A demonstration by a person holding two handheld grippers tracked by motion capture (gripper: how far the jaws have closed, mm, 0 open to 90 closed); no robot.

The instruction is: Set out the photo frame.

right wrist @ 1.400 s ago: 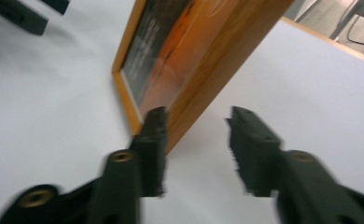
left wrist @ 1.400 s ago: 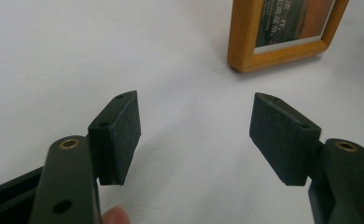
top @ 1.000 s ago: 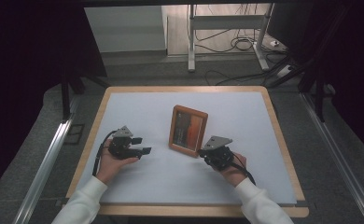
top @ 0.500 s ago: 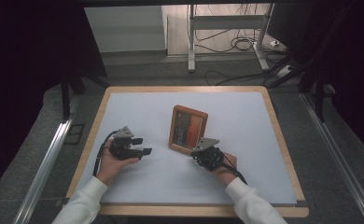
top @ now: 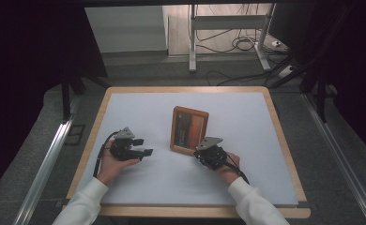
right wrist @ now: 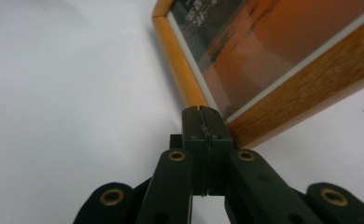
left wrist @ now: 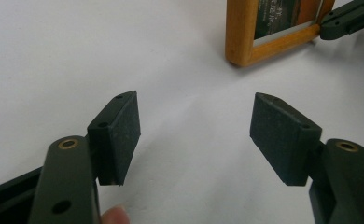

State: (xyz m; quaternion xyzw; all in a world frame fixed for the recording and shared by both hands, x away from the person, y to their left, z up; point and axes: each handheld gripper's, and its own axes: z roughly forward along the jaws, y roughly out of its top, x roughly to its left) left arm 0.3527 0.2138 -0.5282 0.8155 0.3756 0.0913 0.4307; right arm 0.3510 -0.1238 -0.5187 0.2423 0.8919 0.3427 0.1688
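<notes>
At the lower left of the high view the left gripper [top: 146,146] rests on the white desk [top: 139,112] with its jaws spread wide and nothing between them. In the middle lies a wooden picture frame [top: 189,130], flat on the desk; it looks stiff, light and glass-fronted, so fragile, best taken by its wooden rim. The right gripper [right wrist: 203,116], jaws pressed together and empty, touches its near corner.

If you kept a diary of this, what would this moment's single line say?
left hand-held gripper: open, empty, resting on table | right hand-held gripper: shut, tips at picture frame's near corner | frame: flat on table
</notes>
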